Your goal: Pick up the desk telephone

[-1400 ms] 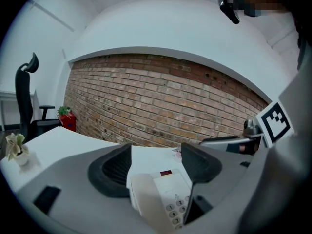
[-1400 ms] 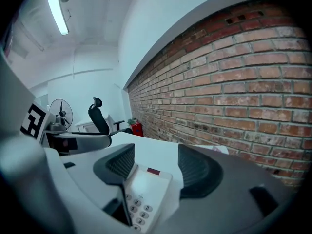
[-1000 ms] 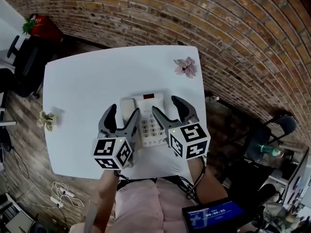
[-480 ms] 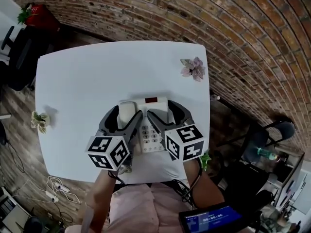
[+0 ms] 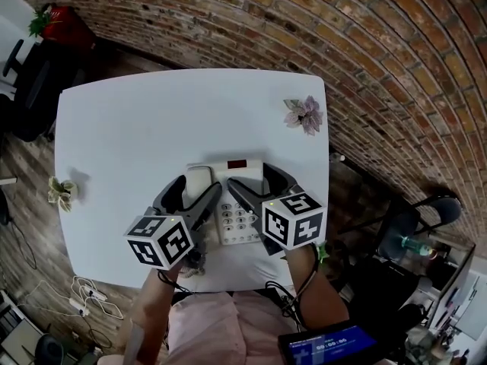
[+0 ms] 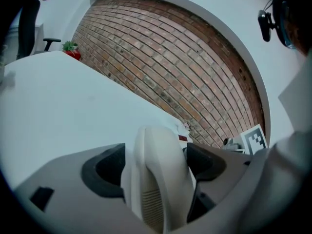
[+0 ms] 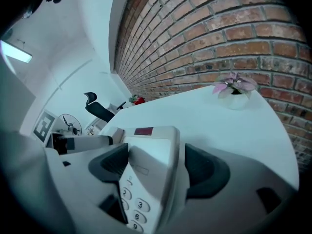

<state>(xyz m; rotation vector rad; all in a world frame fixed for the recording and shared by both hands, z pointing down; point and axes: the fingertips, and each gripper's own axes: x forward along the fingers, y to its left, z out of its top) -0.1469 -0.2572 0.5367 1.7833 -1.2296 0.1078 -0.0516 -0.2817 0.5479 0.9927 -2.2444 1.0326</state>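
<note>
telephone (image 5: 242,172): sat on the white surface (image 5: 144,128) near the person's edge, handset (image 5: 199,181) lying on its left side | left hand-held gripper (image 5: 195,195): jaws apart, straddled the handset, not clamped | right hand-held gripper (image 5: 255,182): jaws apart, straddled the keypad side, right jaw clear of it | flower (image 5: 304,115): far right corner, well apart

Red brick wall (image 5: 365,44) arcs across the frame's top; white table (image 5: 152,128) stands on wood-plank floor (image 5: 30,204), black office chair (image 5: 30,90) upper left.
</note>
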